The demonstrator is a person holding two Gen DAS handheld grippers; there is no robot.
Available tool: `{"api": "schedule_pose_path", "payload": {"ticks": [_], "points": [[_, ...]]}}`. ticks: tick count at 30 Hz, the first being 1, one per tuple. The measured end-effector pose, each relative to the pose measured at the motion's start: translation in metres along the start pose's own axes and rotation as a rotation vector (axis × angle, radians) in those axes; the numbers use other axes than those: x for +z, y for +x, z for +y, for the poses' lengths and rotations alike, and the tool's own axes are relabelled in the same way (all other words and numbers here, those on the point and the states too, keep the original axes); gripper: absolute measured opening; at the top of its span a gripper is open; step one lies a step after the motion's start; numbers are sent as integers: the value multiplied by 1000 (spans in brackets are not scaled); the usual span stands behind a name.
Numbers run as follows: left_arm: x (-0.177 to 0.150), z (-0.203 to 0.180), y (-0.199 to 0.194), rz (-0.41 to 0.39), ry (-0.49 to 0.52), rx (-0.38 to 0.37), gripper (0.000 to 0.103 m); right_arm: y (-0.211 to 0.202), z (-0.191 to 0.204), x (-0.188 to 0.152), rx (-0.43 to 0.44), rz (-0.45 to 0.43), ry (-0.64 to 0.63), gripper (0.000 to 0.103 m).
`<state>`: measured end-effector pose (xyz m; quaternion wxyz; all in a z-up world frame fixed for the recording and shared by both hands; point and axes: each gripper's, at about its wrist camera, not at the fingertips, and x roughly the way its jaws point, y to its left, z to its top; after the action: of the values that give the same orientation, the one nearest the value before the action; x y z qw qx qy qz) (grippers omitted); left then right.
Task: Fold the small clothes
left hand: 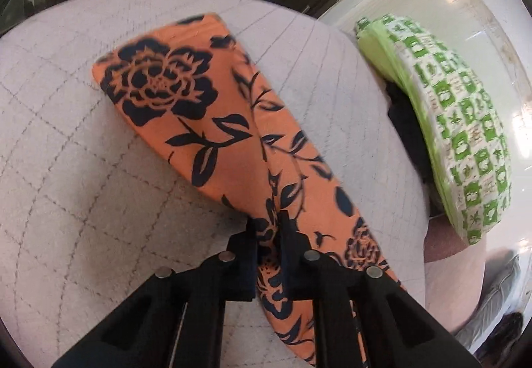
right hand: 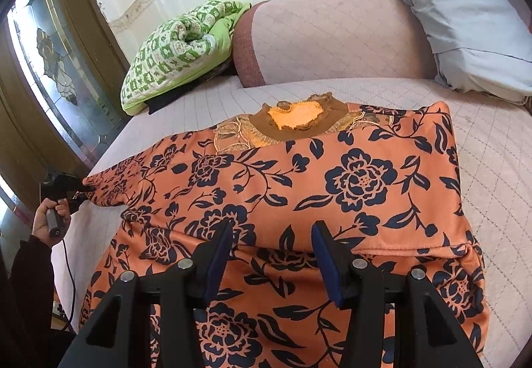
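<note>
A home bedroom: quilted mattress, pillow, folded blanket.

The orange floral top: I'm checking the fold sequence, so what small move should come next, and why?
Probably the left gripper should lift the sleeve and carry it inward across the orange floral top. Its jaws are shut on the sleeve's end, the sleeve lies stretched out sideways on the bed, and the right gripper hangs open over the top's body, holding nothing.

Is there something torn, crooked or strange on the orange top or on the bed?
Nothing looks damaged. The orange top lies on the bed, partly folded, its collar intact. One sleeve sticks out sideways only because the left gripper is shut on it. The right gripper is open above the top.
</note>
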<state>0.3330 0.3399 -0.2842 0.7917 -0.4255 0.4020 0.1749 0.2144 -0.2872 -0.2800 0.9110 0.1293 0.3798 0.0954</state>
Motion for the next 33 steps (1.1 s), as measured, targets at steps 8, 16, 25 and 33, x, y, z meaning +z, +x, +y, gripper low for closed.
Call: {"api": "schedule_pose_path", "payload": {"ticks": [8, 16, 25, 33], "points": [[-64, -124, -70, -163, 434, -63, 8, -12, -15, 11, -4, -63, 96, 54], [-248, -270, -108, -86, 911, -309, 9, -44, -58, 25, -62, -169, 234, 54], [-343, -307, -127, 9, 1262, -354, 78, -76, -133, 29, -95, -249, 485, 72], [-212, -268, -76, -12, 899, -147, 89, -46, -101, 35, -114, -128, 357, 72]]}}
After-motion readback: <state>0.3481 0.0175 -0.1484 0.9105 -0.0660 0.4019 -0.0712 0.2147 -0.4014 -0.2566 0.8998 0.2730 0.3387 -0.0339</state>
